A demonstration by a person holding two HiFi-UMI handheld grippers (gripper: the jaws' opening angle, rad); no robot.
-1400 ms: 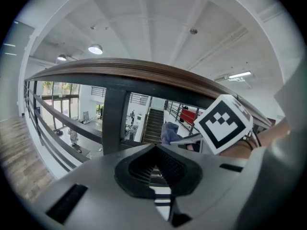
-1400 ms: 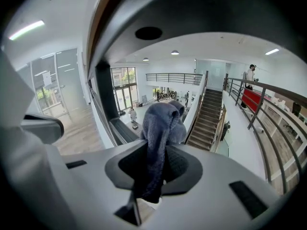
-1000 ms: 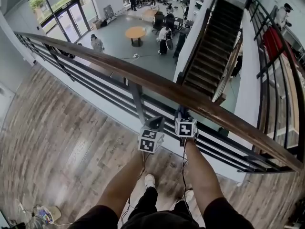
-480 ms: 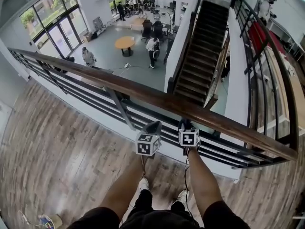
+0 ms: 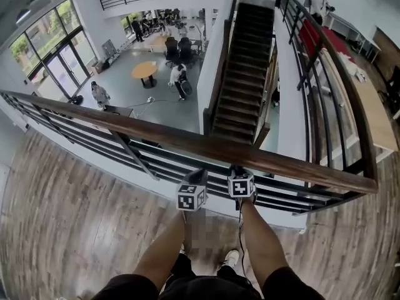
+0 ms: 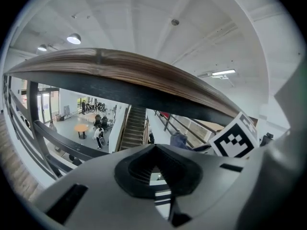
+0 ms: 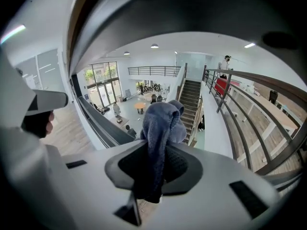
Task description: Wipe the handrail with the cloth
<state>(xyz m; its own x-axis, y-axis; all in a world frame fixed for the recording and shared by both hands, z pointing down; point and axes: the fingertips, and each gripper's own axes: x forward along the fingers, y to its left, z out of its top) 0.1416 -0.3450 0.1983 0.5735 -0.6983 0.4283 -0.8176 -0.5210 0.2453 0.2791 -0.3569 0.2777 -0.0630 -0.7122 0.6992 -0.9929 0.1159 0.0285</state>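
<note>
Two grippers were up at the handrail point(image 5: 187, 144), side by side, and only one was carrying anything. The right gripper point(image 7: 154, 176) had its fingers clamped on the cloth point(image 7: 161, 128), a blue fleecy bunch pinched at its lower end. The rest stood out past the fingertips in a soft lump. That grip looked deliberate to me: a wad left free beyond the fingertips gives a pad to press on the wood, while the fingers stay off it.

The left gripper point(image 6: 154, 152) had its fingers closed together with nothing between them, and the rail arched just above its fingertips. I judged it to be idling alongside, leaving the wiping to the right.

The cloth's long axis ran along the right fingers, free end pointing away from them and up toward the rail's underside, which loomed dark and close over the fingertips. Whether cloth and wood actually touched, I couldn't tell.

The rail's long axis lay crosswise to both sets of fingers. It stretched far to the left and ran a shorter way right to a corner.
</note>
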